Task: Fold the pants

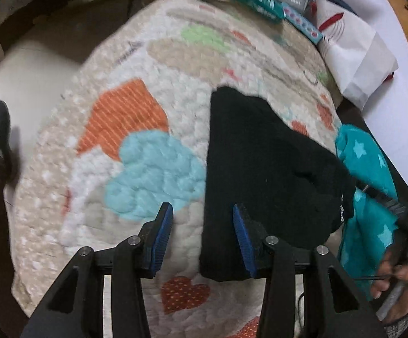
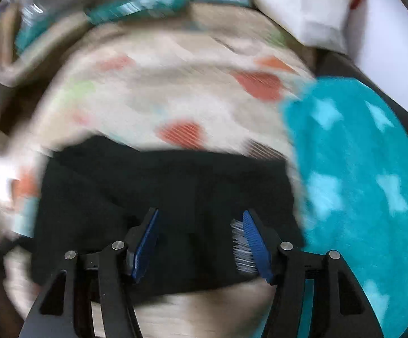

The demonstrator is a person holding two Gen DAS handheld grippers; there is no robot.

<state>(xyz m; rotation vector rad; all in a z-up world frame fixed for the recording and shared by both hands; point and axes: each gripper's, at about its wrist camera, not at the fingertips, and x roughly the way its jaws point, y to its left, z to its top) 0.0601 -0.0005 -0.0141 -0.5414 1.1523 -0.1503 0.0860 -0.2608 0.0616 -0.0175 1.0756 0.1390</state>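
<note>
Black pants [image 1: 263, 163], soft and folded into a thick block, lie on the puffy heart quilt [image 1: 136, 152] near its right edge, long side running away from the left gripper [image 1: 202, 236]. A teal star cloth [image 2: 358, 169] lies just beside them. The left gripper and the right gripper [image 2: 201, 245] both hang open, holding nothing.

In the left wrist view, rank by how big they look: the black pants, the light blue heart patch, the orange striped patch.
1. Black pants
2. Light blue heart patch
3. Orange striped patch, though only slightly smaller than the heart.
</note>
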